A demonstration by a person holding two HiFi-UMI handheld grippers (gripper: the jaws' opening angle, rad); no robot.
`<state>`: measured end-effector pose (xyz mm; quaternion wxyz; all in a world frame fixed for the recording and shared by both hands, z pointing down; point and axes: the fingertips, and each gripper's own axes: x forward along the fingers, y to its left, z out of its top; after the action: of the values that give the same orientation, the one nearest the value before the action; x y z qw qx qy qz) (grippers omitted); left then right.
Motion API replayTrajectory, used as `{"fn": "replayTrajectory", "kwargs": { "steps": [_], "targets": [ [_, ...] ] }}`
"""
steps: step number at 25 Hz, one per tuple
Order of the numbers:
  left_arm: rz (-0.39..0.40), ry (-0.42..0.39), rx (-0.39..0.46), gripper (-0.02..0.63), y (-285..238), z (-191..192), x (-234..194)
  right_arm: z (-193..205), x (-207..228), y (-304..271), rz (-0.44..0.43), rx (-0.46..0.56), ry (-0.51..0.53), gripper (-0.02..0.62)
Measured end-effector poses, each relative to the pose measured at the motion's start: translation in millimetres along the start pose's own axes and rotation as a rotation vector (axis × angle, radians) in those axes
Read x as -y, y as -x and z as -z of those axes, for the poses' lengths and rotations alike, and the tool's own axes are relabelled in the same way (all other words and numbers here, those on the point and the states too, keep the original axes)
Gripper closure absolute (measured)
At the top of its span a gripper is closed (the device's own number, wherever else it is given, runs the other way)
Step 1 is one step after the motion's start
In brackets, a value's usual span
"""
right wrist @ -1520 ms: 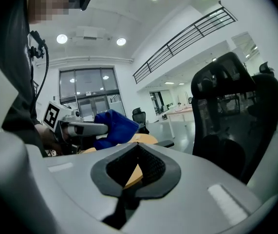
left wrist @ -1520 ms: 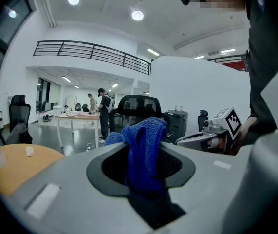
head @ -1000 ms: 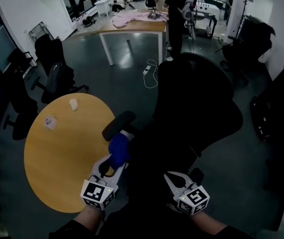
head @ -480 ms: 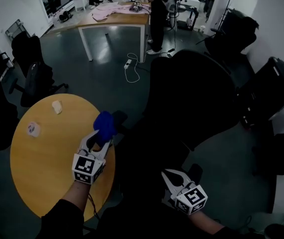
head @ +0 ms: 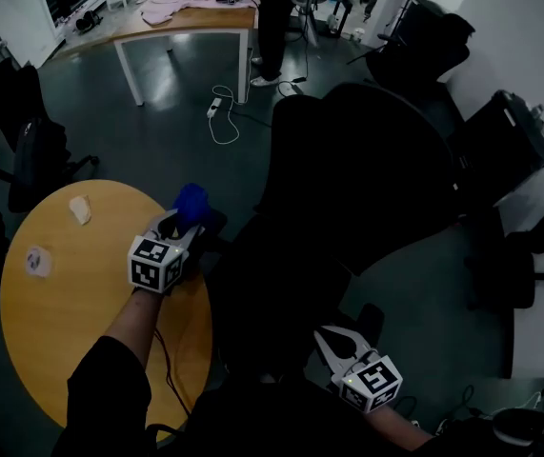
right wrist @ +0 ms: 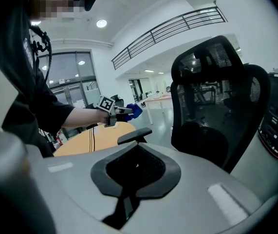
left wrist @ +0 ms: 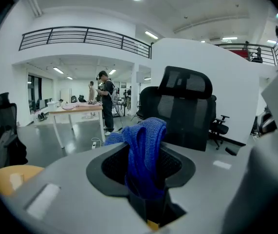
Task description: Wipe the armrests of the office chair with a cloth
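My left gripper (head: 184,225) is shut on a bunched blue cloth (head: 192,201), held just past the far end of the black office chair's (head: 367,169) left armrest (head: 217,227). In the left gripper view the cloth (left wrist: 143,140) sticks up from between the jaws of that gripper (left wrist: 143,167). The right gripper view shows the armrest pad (right wrist: 135,135) with the cloth (right wrist: 132,110) a little above and beyond it, apparently not touching. My right gripper (head: 332,339) hangs low at the chair's right side, shut on nothing (right wrist: 137,165).
A round wooden table (head: 62,303) stands left of the chair, with two small white scraps (head: 80,209) on it. Other black chairs (head: 33,150) stand at the left and right. Farther off are a long table (head: 186,22), a standing person (head: 273,17) and a floor cable (head: 216,108).
My left gripper has carried the cloth forward along the left armrest, from its near part to past its far end. The right gripper has stayed low and shut.
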<state>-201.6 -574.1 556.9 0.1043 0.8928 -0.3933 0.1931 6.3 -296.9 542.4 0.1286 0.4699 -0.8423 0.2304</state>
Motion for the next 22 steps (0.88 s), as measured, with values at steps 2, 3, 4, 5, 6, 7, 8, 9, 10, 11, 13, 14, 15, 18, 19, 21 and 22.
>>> {"fn": "replayTrajectory", "kwargs": {
  "steps": [2, 3, 4, 5, 6, 7, 8, 9, 10, 11, 13, 14, 15, 18, 19, 21, 22],
  "targets": [
    [0.029, 0.025, -0.019, 0.446, -21, 4, -10, 1, 2, -1, 0.018, -0.010, 0.000, 0.591],
    [0.044, 0.037, -0.033, 0.446, -32, 7, -14, 1, 3, 0, 0.027, -0.013, -0.003, 0.591],
    [0.059, 0.045, -0.048, 0.446, -41, 10, -18, 1, 5, 1, 0.038, -0.016, -0.007, 0.591],
    [0.070, 0.046, -0.063, 0.446, -50, 12, -21, 2, 6, 3, 0.053, -0.021, -0.010, 0.591],
    [0.080, 0.045, -0.079, 0.446, -60, 14, -23, 2, 9, 5, 0.067, -0.028, -0.013, 0.591],
    [0.087, 0.042, -0.095, 0.446, -69, 16, -25, 3, 12, 7, 0.079, -0.035, -0.016, 0.591],
    [0.092, 0.038, -0.110, 0.446, -78, 17, -26, 4, 14, 9, 0.089, -0.041, -0.018, 0.591],
    [0.097, 0.032, -0.125, 0.446, -87, 18, -27, 5, 16, 11, 0.096, -0.046, -0.018, 0.591],
    [0.102, 0.024, -0.140, 0.446, -96, 20, -27, 6, 17, 12, 0.101, -0.051, -0.018, 0.591],
    [0.108, 0.016, -0.155, 0.446, -103, 22, -26, 6, 17, 13, 0.104, -0.055, -0.016, 0.591],
    [0.118, 0.003, -0.186, 0.446, -116, 29, -24, 7, 17, 15, 0.109, -0.063, -0.013, 0.591],
    [0.119, -0.003, -0.201, 0.446, -121, 34, -24, 8, 17, 16, 0.115, -0.068, -0.015, 0.591],
    [0.118, -0.008, -0.218, 0.446, -126, 40, -24, 9, 18, 17, 0.120, -0.074, -0.018, 0.591],
    [0.103, -0.027, -0.265, 0.446, -133, 61, -28, 11, 19, 19, 0.123, -0.081, -0.020, 0.591],
    [0.098, -0.032, -0.275, 0.446, -133, 67, -31, 11, 20, 19, 0.124, -0.082, -0.020, 0.591],
    [0.090, -0.032, -0.275, 0.446, -129, 74, -34, 12, 22, 19, 0.127, -0.085, -0.022, 0.591],
    [0.086, -0.031, -0.272, 0.446, -126, 75, -35, 13, 24, 19, 0.128, -0.087, -0.023, 0.591]
  ]
}}
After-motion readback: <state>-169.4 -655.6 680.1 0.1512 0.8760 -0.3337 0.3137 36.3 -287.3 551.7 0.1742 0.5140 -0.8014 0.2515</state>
